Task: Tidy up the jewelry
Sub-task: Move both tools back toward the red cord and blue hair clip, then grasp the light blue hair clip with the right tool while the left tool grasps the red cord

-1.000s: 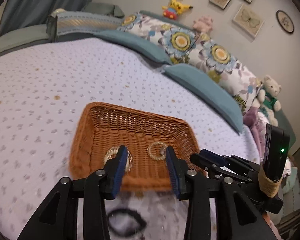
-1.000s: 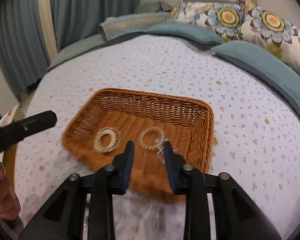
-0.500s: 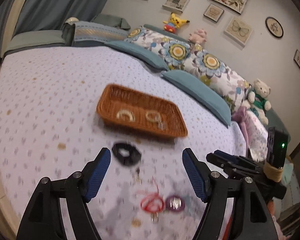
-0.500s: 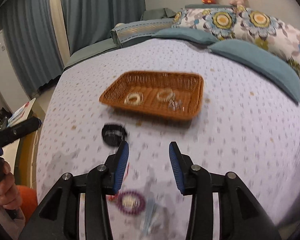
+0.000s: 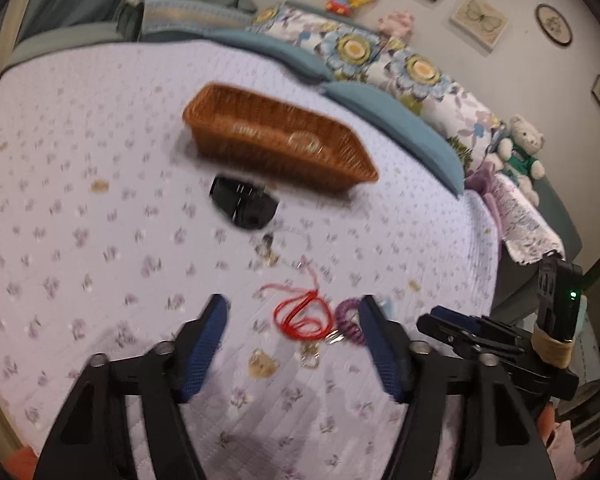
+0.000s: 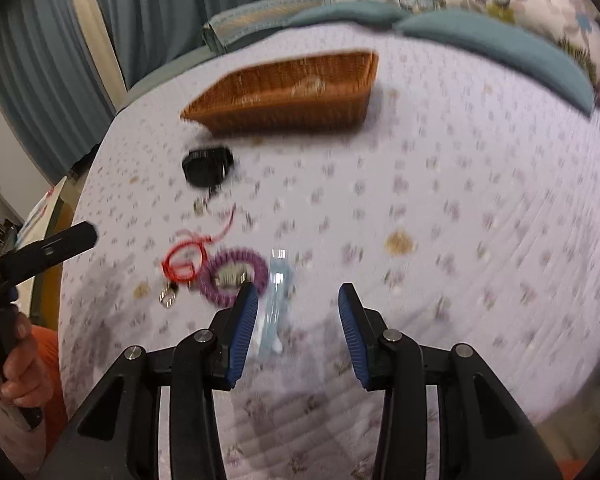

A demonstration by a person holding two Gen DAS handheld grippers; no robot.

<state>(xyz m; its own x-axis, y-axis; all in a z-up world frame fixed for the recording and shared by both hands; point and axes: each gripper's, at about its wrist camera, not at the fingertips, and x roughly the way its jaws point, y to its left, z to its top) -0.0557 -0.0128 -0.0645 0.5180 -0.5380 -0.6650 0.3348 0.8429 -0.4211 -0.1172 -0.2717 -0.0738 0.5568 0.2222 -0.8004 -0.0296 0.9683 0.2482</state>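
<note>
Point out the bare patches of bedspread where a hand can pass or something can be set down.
Free: the wide stretch of bedspread right of the clear packet, up to the teal pillows.

Crowded: the strip from the wicker basket down through the black band, red cord and purple beaded bracelet.

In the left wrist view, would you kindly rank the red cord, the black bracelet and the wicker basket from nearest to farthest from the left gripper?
1. Red cord, lying between the left gripper fingers.
2. Black bracelet, farther up the bedspread.
3. Wicker basket, beyond it, toward the pillows.
</note>
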